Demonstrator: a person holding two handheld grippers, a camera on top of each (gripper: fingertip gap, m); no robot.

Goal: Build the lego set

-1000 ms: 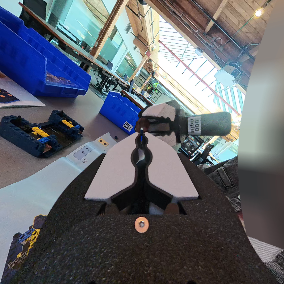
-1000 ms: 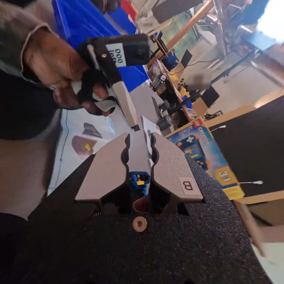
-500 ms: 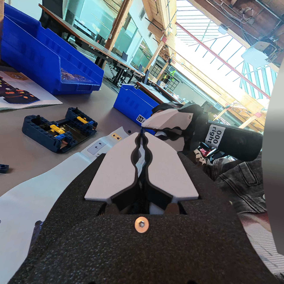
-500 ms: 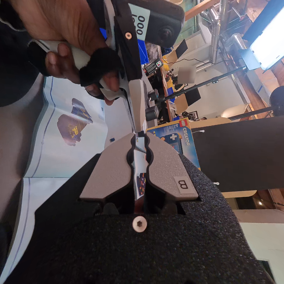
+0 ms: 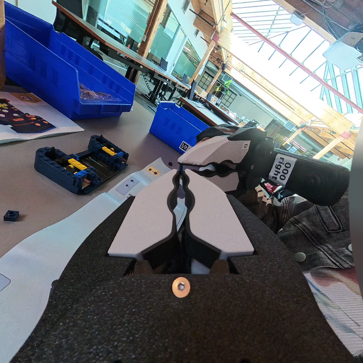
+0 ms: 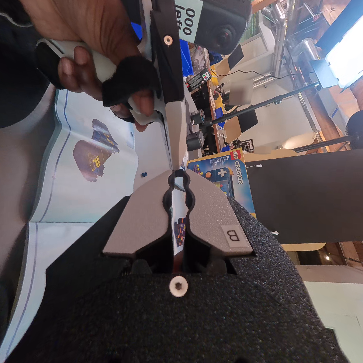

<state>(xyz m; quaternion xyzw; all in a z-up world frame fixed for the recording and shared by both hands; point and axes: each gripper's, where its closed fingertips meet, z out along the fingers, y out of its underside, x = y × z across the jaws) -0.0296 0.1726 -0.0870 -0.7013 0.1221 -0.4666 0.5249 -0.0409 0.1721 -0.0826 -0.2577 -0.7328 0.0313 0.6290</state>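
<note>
My left gripper (image 5: 181, 172) is shut on a thin dark blue toy-brick piece (image 5: 181, 168) that sticks out edge-on from its fingertips, held above the table. My right gripper (image 6: 178, 173) meets it tip to tip and is shut on the same piece (image 6: 178, 172), which spans the space between its two pads. In the left wrist view the right gripper (image 5: 186, 166) comes in from the right, its upper finger (image 5: 212, 151) over the piece. In the right wrist view the left gripper (image 6: 174, 166) points down onto the piece, held by a hand (image 6: 94, 39).
A dark blue brick base with yellow parts (image 5: 80, 165) lies on the grey table (image 5: 137, 137). An open instruction booklet (image 5: 59, 235) lies under the grippers. Two blue bins (image 5: 59, 74) (image 5: 174, 125) stand behind. Loose small pieces (image 5: 11, 215) (image 6: 144, 174) and the set's box (image 6: 222, 176) are nearby. My two grippers' fingertips are within a few centimetres of each other.
My right gripper has moved up to the left gripper's tips and its jaws have closed from wide apart onto the dark blue piece. My left gripper has stayed shut on the piece.
</note>
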